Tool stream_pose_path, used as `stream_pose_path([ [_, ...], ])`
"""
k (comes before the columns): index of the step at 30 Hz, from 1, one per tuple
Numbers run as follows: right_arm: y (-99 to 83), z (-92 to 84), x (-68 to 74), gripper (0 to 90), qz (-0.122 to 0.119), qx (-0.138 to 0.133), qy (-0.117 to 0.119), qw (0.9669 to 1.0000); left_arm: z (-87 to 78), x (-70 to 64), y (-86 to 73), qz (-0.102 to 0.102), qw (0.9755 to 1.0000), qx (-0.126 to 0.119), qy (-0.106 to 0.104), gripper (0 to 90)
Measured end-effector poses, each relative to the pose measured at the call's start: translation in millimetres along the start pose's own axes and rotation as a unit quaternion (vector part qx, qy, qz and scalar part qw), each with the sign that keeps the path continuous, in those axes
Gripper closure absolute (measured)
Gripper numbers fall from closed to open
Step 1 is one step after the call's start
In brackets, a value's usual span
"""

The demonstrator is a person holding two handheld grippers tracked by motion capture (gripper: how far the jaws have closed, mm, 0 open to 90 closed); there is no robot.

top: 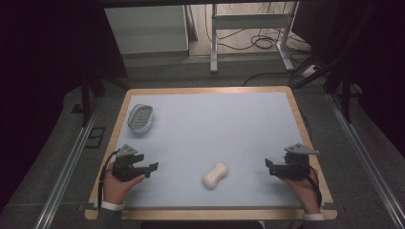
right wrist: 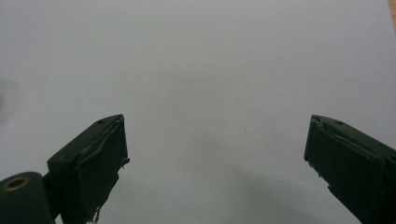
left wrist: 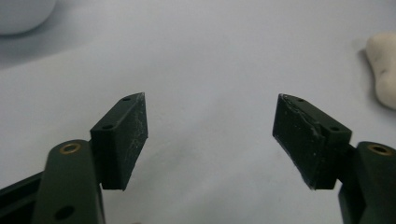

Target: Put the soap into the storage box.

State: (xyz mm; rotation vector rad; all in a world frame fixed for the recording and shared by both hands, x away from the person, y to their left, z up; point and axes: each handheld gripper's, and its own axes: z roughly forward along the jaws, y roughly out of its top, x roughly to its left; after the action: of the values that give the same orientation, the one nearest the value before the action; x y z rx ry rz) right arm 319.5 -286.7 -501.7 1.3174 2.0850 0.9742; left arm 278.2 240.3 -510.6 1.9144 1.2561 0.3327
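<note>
Beside soap: your grippers flank it
soap (top: 215, 175): lying on counter (top: 215, 129); dish (top: 141, 118) well beyond
left gripper (top: 152, 168): jaws released; holding nothing
right gripper (top: 268, 166): jaws released; holding nothing

A grey soap dish (top: 141, 118) sits at the table's (top: 239, 119) far-left corner.

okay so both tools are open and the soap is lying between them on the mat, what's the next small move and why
Probably ease the left tool toward the soap bar and line its open jaws up across the bar's narrow middle. The soap lies loose on the blue mat, nothing sits between either tool's jaws, and the soap dish waits on the left side, so the left tool seems better placed than the right tool.
</note>
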Motion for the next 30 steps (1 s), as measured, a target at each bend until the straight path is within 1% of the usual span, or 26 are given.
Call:
stream_pose_path([
  [5, 0.9, -2.7, -4.6, 7.4, 0.009, -0.007, 0.002, 0.9999, 0.5, 0.1, -1.9, 0.001, 1.0, 0.004, 0.001, 26.7],
  [8, 1.6, -4.1, -5.9, 7.4, 0.008, -0.008, 0.001, 0.9999, 1.2, -0.8, -2.9, 0.002, 1.0, 0.009, 0.001, 26.7],
  [11, 2.7, -6.0, -6.4, 7.5, 0.008, -0.012, 0.001, 0.9999, -0.4, -1.3, -2.6, 0.002, 1.0, 0.008, 0.0, 27.2],
  [12, 2.9, -6.3, -6.5, 7.5, 0.009, -0.013, 0.001, 0.9999, -3.2, -1.9, -2.2, -0.001, 1.0, 0.003, -0.005, 27.5],
  [13, 3.1, -6.7, -6.5, 7.6, 0.009, -0.014, 0.001, 0.9999, -4.9, -2.6, -1.6, 0.0, 1.0, 0.001, -0.005, 27.5],
  [16, 2.3, -6.0, -6.4, 7.7, 0.006, -0.014, 0.001, 0.9999, -8.0, -4.1, -0.1, 0.002, 1.0, -0.004, 0.003, 27.5],
  [18, 2.1, -4.6, -6.2, 7.8, 0.007, -0.011, 0.004, 0.9999, -8.1, -3.5, 0.1, 0.003, 1.0, -0.002, 0.005, 27.3],
  [24, 2.4, -4.2, -4.0, 7.9, -0.001, -0.008, 0.003, 1.0, -6.9, -1.5, -1.0, 0.0, 0.9998, 0.009, 0.016, 27.2],
  [28, 3.1, -6.9, -4.7, 7.9, 0.0, -0.013, 0.0, 0.9999, -9.7, -3.7, 0.5, 0.001, 0.9998, 0.009, 0.018, 26.3],
  [30, 3.0, -7.1, -4.5, 7.9, 0.0, -0.013, 0.0, 0.9999, -11.0, -4.3, 2.0, 0.004, 0.9997, 0.015, 0.017, 25.6],
])
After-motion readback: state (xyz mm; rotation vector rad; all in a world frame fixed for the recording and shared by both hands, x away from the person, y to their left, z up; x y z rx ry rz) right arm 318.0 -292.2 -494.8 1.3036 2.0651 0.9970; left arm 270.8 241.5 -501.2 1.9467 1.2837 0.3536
